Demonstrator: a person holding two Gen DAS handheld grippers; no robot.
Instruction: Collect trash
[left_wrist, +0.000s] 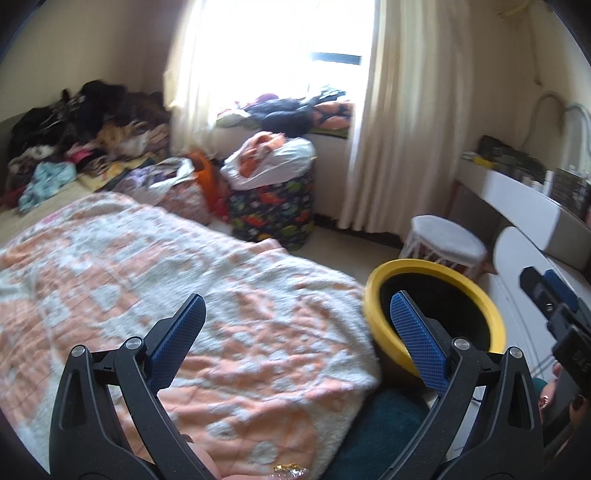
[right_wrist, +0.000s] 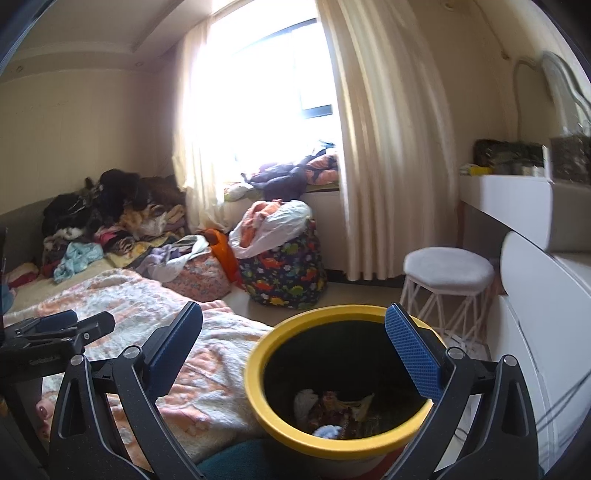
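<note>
My left tongs (left_wrist: 295, 332) spread wide, empty, over bed blanket (left_wrist: 184, 277). My right tongs (right_wrist: 295, 347) also agape above yellow bin (right_wrist: 258, 402), mouth-up beside bed for easy drops; trash (right_wrist: 332, 410) inside.

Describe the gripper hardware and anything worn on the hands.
Both the left gripper and the right gripper have black plastic clamp-style arms with silver pivot rivets and flat blue finger pads with a fine knurled texture. No cables show. The fingernails of the hand on the right gripper wear glittery polish; no sleeves visible.
</note>
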